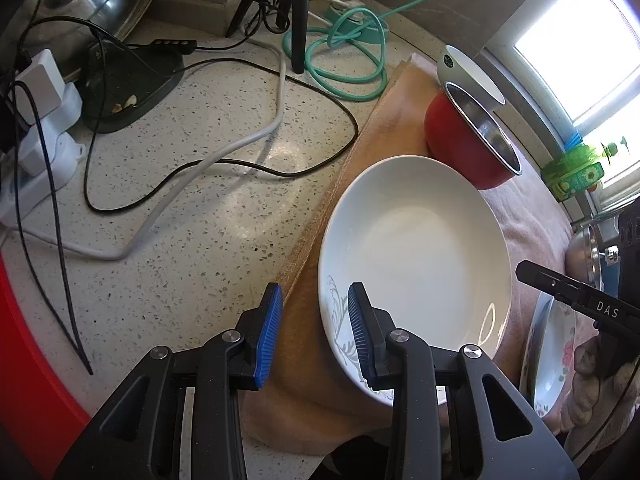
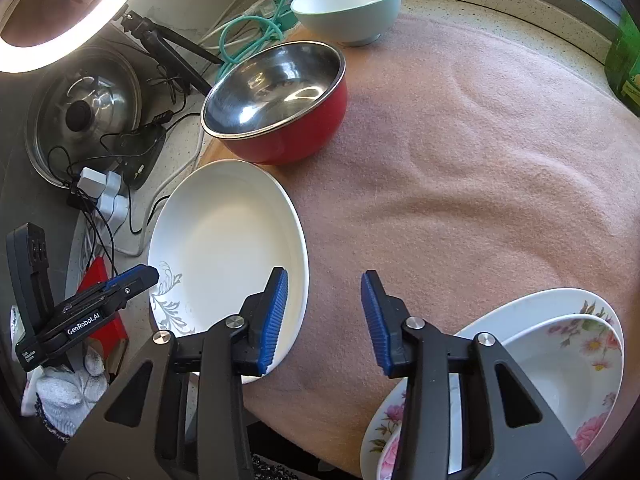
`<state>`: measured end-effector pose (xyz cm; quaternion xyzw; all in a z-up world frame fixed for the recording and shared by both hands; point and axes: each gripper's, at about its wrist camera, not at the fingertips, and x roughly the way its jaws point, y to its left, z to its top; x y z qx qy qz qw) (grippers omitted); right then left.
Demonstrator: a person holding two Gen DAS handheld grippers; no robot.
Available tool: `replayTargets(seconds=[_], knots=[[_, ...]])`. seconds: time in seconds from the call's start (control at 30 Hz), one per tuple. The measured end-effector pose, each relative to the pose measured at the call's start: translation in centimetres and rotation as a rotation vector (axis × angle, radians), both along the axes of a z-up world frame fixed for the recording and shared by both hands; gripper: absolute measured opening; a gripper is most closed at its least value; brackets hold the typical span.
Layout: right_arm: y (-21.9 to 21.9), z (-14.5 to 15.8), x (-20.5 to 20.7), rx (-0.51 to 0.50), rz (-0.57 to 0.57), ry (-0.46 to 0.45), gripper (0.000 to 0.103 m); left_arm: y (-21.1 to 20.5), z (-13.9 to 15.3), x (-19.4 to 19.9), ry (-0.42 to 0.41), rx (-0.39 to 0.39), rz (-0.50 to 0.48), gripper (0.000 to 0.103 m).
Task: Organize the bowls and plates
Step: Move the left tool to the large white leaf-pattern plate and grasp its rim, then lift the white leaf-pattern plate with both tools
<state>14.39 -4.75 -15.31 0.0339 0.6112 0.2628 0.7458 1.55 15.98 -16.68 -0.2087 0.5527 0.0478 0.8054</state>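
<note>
A white plate with a grey leaf print lies on the pink cloth's left edge; it also shows in the right wrist view. My left gripper is open, its fingers straddling the plate's near rim, right finger inside the plate. My right gripper is open and empty above the cloth, its left finger over the plate's right rim. A red steel-lined bowl and a pale green bowl stand behind. Stacked floral dishes sit at the near right.
Cables, a power strip and a pot lid crowd the speckled counter on the left. A green bottle stands by the window. A tripod leg stands behind.
</note>
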Motion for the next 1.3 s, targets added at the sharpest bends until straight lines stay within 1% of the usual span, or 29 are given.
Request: replayTargets(seconds=[0.07,0.17,0.33,0.43,0.47,0.6,0.67,0.77,0.87,1.3], knots=[[0.3,-0.3,0.2,-0.002,0.001,0.008,0.036,0.1,-0.2,0.2,0.004,-0.008,-0.001,0.026],[0.6,-0.7,0.4,-0.004,-0.001,0.021,0.034,0.2,-0.5,0.3,0.008,-0.021,-0.005,0.021],[1.0,-1.5,0.8,-0.007,0.001,0.041,0.025,0.2,-0.9,0.5,0.010,-0.035,-0.005,0.017],[1.3,-1.9,0.9,0.004,0.008,0.053,0.018,0.2,-1.0,0.8,0.010,-0.041,-0.010,0.014],[1.4,-2.0,0.9,0.009,0.010,0.057,0.016,0.1,-1.0,0.8,0.007,-0.043,-0.013,0.012],[1.9,-2.3,0.9,0.024,0.019,0.065,0.009,-0.3,-0.9,1.1,0.001,-0.041,-0.027,0.011],[2.2,-2.3,0.8,0.029,0.026,0.068,0.009,-0.3,-0.8,1.1,0.000,-0.038,-0.025,0.011],[2.6,-2.2,0.4,0.010,0.031,0.050,0.009,-0.3,-0.8,1.1,-0.001,-0.036,-0.026,0.011],[2.4,-2.2,0.3,0.020,0.024,0.060,0.009,-0.4,-0.7,1.0,-0.004,-0.025,-0.030,0.011],[1.9,-2.2,-0.5,0.016,0.045,0.067,0.009,-0.7,0.0,0.3,-0.019,-0.022,-0.032,0.011]])
